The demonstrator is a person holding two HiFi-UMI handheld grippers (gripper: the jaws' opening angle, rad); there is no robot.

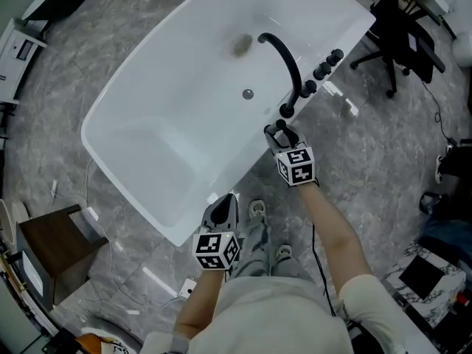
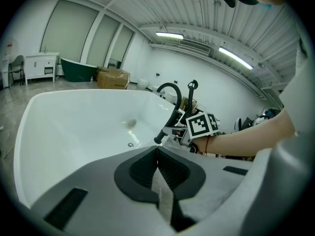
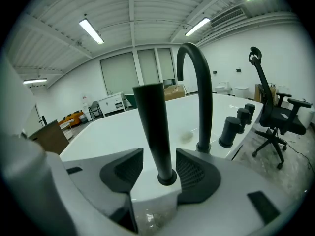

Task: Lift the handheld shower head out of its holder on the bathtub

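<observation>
Seemingly matte, slim, black, upright shower head [image 3: 154, 132].

The handheld shower head [image 3: 153, 132] stands upright in its holder [image 3: 167, 178] on the bathtub [image 1: 169, 124] rim, between the right tool's [image 1: 279, 133] jaws. Just behind it on the rim rises the spout [image 1: 284, 61], then three knobs [image 1: 324, 66]. The left tool [image 1: 223, 211] is outside the near rim, well apart. An office chair [image 1: 398, 28] stands on the floor [image 1: 369, 161] beyond the knobs.
</observation>
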